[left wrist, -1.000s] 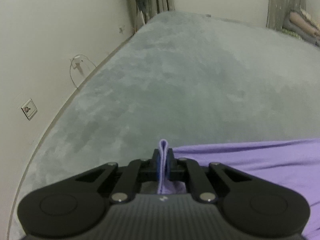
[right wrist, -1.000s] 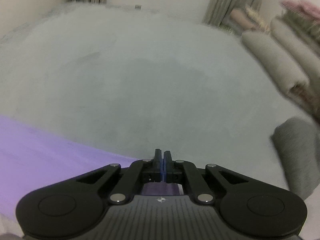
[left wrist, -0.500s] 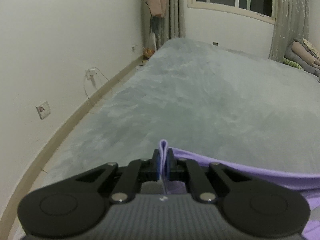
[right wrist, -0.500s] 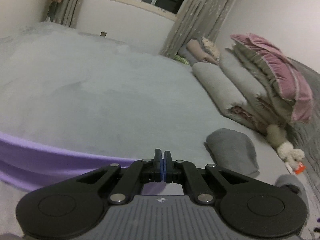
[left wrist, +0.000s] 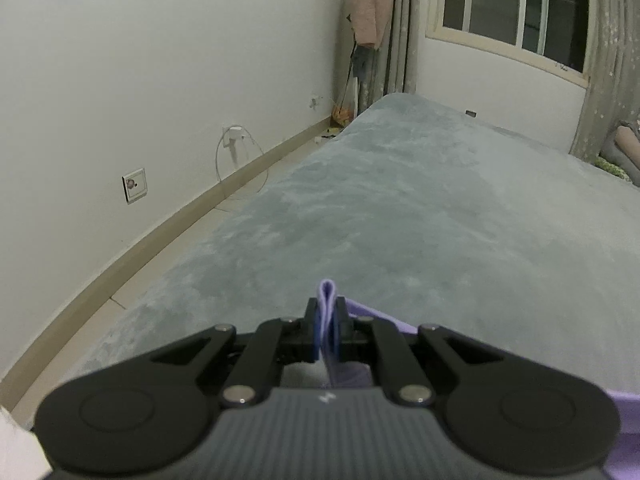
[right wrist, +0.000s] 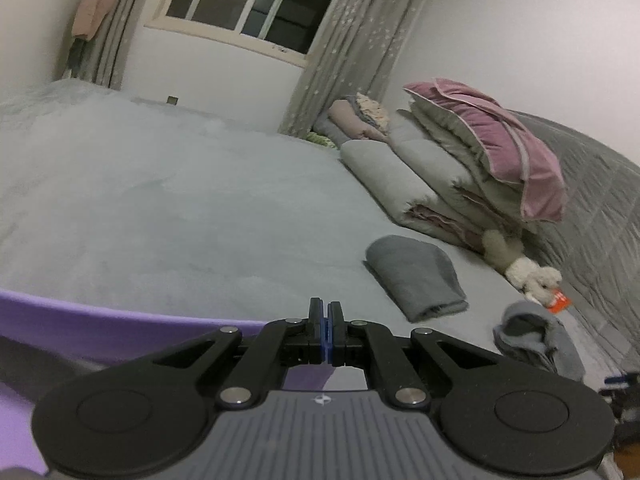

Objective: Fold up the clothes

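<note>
right tool [right wrist: 325, 312] clamped on purple garment [right wrist: 120, 322], stretched left over grey bed [right wrist: 160, 208]; folded grey cloth [right wrist: 416, 276] just right.

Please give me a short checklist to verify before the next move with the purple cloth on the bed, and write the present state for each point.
1. Left gripper shut on the purple cloth: ok, a fold sticks up between the fingers.
2. Right gripper shut on the purple cloth: cannot tell what is pinched; the jaws are shut, the cloth edge runs to them.
3. Cloth edge taut between the grippers: ok.
4. Bed ahead free for laying down: ok.
5. Folded grey cloth apart from the purple cloth: ok.
6. Lower part of the cloth flat: cannot tell, hidden.
</note>
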### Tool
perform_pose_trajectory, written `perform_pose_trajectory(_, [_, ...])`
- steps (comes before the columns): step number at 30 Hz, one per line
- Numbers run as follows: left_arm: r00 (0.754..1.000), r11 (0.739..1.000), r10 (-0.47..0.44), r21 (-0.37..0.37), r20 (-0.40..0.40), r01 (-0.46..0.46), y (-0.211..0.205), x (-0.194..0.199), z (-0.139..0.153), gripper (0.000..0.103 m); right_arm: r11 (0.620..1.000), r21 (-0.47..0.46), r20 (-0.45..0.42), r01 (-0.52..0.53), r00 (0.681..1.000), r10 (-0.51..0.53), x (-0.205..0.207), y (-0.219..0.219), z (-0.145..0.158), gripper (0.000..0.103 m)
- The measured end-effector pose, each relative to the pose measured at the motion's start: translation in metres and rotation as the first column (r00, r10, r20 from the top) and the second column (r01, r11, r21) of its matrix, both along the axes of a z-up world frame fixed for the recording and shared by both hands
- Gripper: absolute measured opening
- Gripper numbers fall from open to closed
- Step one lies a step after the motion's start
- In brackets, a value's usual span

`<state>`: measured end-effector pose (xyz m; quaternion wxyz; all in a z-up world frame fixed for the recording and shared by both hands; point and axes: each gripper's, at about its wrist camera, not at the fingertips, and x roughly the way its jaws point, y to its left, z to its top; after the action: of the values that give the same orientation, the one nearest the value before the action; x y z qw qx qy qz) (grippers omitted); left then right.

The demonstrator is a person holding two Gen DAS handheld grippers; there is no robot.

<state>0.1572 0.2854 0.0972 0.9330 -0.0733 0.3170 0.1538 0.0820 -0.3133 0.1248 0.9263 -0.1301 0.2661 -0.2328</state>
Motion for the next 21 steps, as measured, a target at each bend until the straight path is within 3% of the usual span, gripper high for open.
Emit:
perform_pose_trajectory(3, [1.000,1.000,-0.001,0.020,-0.006,0.001,-0.001,-0.007,-0.006,0.005,1.000,0.012,-0.004,-0.003,1.000,0.003,-0.022,0.003,-0.002,0.002])
perform_pose_trajectory(10, [0.998,0.995,-0.054,0.079,0.014,0.052,-0.006,-0.024,-0.013,0.005,0.998,-0.056,-0.048,-0.003,0.999,0.001,-0.056,0.012,-0.024,0.002])
perform_pose_trajectory(14, [0.994,0.984,-0.103,0.150,0.033,0.097,-0.015,-0.036,-0.012,0.005,0.997,-0.071,-0.069,-0.027,0.997,0.022,-0.074,0.020,-0.034,0.002])
perform_pose_trajectory(18, [0.994,0.954,-0.106,0.284,0.017,0.097,-0.025,-0.040,-0.015,0.005,0.994,-0.088,-0.121,-0.070,0.991,0.059,-0.082,0.021,-0.050,0.002])
perform_pose_trajectory(21, [0.994,0.944,-0.109,0.314,0.002,0.103,-0.032,-0.043,-0.018,0.005,0.992,-0.096,-0.146,-0.087,0.987,0.073,-0.087,0.019,-0.060,0.002])
